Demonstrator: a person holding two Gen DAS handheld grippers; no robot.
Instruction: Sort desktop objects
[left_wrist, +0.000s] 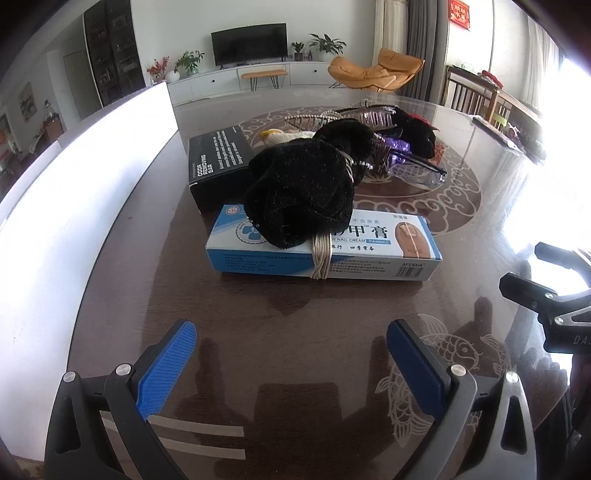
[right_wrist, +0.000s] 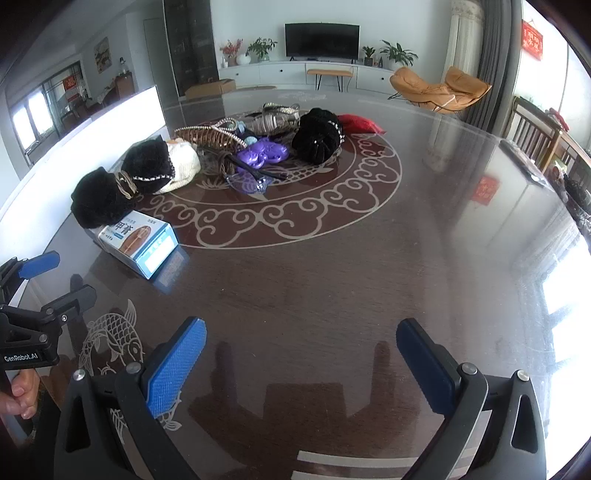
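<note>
A blue and white nail cream box (left_wrist: 325, 254) lies in front of my left gripper (left_wrist: 291, 354), which stands open and empty just short of it. A black fluffy hair scrunchie (left_wrist: 303, 192) with a beige cord rests on the box, and a black box (left_wrist: 218, 166) lies behind it. My right gripper (right_wrist: 301, 360) is open over bare table, with the cream box (right_wrist: 142, 242) off to its left. Farther back lies a pile of hair accessories: black scrunchies (right_wrist: 317, 136), a purple clip (right_wrist: 264, 155), a brown hair claw (right_wrist: 208, 138), a red pouch (right_wrist: 360, 123).
The dark glossy round table (right_wrist: 332, 277) has a pale scroll ring and fish patterns. A white panel (left_wrist: 74, 206) runs along its left side. The other gripper (left_wrist: 554, 306) shows at the right edge of the left wrist view. A hand (right_wrist: 18, 395) holds the left gripper.
</note>
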